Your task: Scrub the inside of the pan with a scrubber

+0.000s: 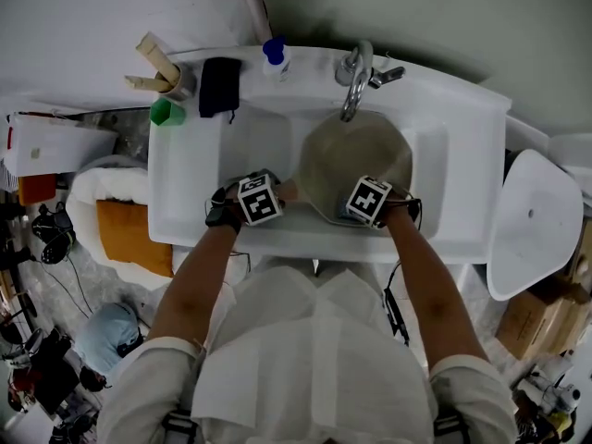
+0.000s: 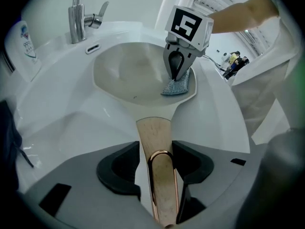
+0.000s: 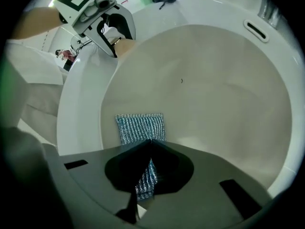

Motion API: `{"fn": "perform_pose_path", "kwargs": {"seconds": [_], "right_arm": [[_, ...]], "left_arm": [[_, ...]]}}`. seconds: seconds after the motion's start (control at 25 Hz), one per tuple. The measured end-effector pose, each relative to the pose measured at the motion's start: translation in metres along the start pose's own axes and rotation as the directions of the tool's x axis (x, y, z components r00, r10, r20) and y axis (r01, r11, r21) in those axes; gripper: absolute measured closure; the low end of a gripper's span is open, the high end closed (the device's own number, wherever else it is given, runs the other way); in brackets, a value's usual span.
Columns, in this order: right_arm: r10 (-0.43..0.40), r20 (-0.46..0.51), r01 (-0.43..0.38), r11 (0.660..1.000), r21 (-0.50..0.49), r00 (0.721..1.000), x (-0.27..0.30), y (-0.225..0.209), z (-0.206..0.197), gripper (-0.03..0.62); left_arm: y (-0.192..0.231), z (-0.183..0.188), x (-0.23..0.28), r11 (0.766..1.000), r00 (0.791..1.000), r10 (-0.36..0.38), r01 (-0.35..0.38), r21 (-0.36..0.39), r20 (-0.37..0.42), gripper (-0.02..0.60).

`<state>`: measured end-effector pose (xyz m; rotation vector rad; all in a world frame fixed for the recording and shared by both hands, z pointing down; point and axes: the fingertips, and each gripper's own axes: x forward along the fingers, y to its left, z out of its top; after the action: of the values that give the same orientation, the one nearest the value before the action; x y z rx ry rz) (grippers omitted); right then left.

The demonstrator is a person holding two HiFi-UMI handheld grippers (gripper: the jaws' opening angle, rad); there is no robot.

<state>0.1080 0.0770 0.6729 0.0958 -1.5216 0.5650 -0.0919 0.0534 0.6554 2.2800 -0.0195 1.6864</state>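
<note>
left tongs (image 2: 156,150) slack round handle (image 2: 153,131) | right tongs (image 3: 151,142) pinch scrubber (image 3: 140,127), pan (image 3: 214,104) rim

A white sink (image 1: 185,192) fills the middle. On its rim a chrome faucet (image 1: 354,80) stands at 12 o'clock, a blue-capped bottle (image 1: 275,59) and a black cloth (image 1: 220,86) at 11, and a green cup (image 1: 166,112) at 10. An orange cushion (image 1: 129,234) lies at 9 o'clock.

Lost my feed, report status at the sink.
Left gripper open around wooden pan handle. Right gripper shut on blue mesh scrubber inside beige pan. Nothing obstructing.
</note>
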Motion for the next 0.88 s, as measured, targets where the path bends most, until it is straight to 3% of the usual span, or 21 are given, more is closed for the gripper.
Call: {"fn": "perform_pose_path", "kwargs": {"seconds": [0.24, 0.32, 0.4, 0.48, 0.6, 0.72, 0.88], "right_arm": [[-0.041, 0.035, 0.040, 0.999, 0.035, 0.999, -0.013, -0.003, -0.010, 0.582], [-0.002, 0.153, -0.011, 0.996, 0.086, 0.988, -0.020, 0.006, 0.003, 0.582], [0.019, 0.316, -0.064, 0.989, 0.133, 0.948, -0.031, 0.012, 0.022, 0.582], [-0.083, 0.397, -0.001, 0.978, 0.209, 0.914, -0.047, -0.007, 0.022, 0.582], [-0.182, 0.542, -0.014, 0.942, 0.336, 0.820, -0.075, -0.020, 0.019, 0.582], [-0.286, 0.675, -0.084, 0.884, 0.460, 0.680, -0.110, -0.025, 0.015, 0.582], [-0.445, 0.757, -0.163, 0.802, 0.575, 0.479, -0.160, -0.031, -0.005, 0.582]], "left_arm": [[0.003, 0.016, -0.018, 0.998, 0.997, 0.058, -0.058, 0.013, 0.053, 0.362], [0.007, 0.019, -0.026, 0.995, 0.992, 0.098, -0.099, 0.005, 0.076, 0.368], [0.017, 0.025, -0.038, 0.988, 0.981, 0.154, -0.152, -0.021, 0.115, 0.411], [0.026, 0.033, -0.054, 0.979, 0.966, 0.200, -0.191, -0.066, 0.167, 0.431], [0.039, 0.045, -0.080, 0.960, 0.929, 0.268, -0.234, -0.153, 0.256, 0.474], [0.048, 0.056, -0.106, 0.935, 0.878, 0.333, -0.259, -0.242, 0.345, 0.512], [0.055, 0.071, -0.143, 0.896, 0.786, 0.427, -0.301, -0.327, 0.446, 0.537]]}}
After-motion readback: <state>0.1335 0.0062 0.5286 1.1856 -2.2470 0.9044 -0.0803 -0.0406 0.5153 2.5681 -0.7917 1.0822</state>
